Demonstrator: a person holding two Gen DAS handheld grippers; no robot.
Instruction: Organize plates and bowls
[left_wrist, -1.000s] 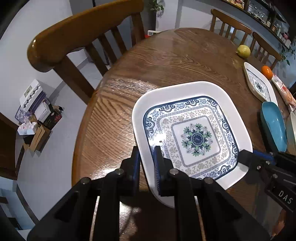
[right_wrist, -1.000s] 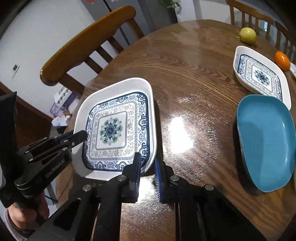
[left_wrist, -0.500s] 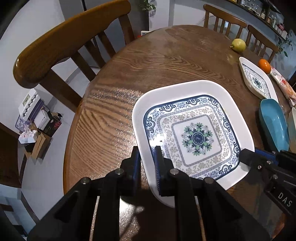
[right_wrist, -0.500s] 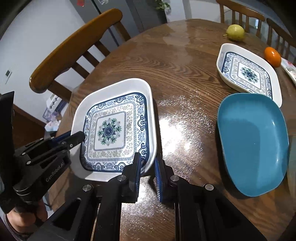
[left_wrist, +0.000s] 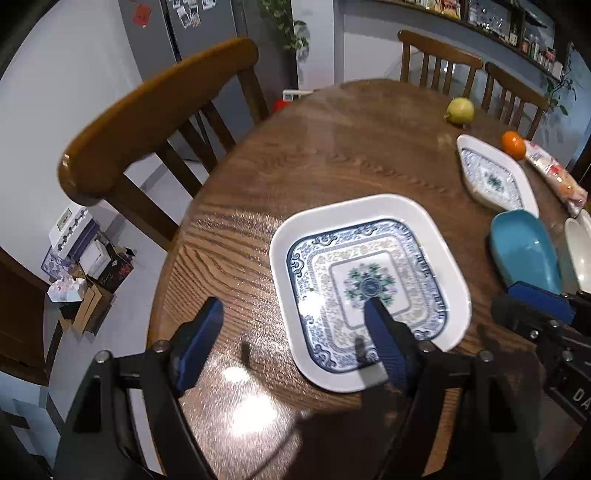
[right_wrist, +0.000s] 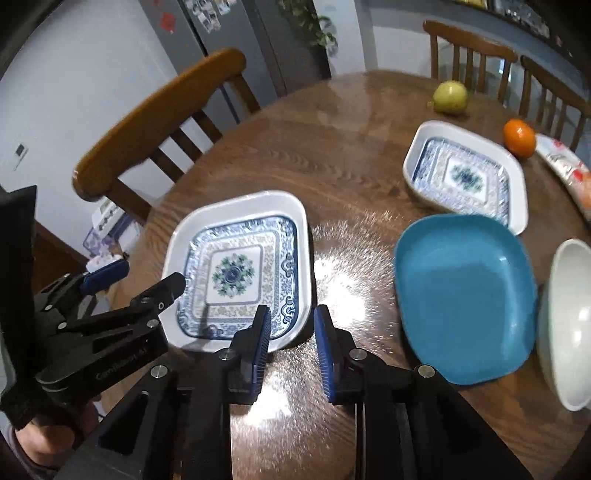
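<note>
Two patterned plates (right_wrist: 240, 266) (right_wrist: 467, 177), one blue plate (right_wrist: 465, 295), one white bowl (right_wrist: 569, 321), two fruits (right_wrist: 449, 96) (right_wrist: 519, 137).

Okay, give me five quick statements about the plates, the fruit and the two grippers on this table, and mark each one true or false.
1. The left gripper is clamped on the big patterned plate. False: its jaws are spread wide, one finger over the plate and one over the table.
2. The right gripper is open. True.
3. The blue plate is stacked on the big patterned plate. False: it lies apart, on bare wood to that plate's right.
4. An orange sits beyond the smaller patterned plate. True.
5. The yellow-green fruit lies in the white bowl. False: it rests on the table at the far side.
</note>
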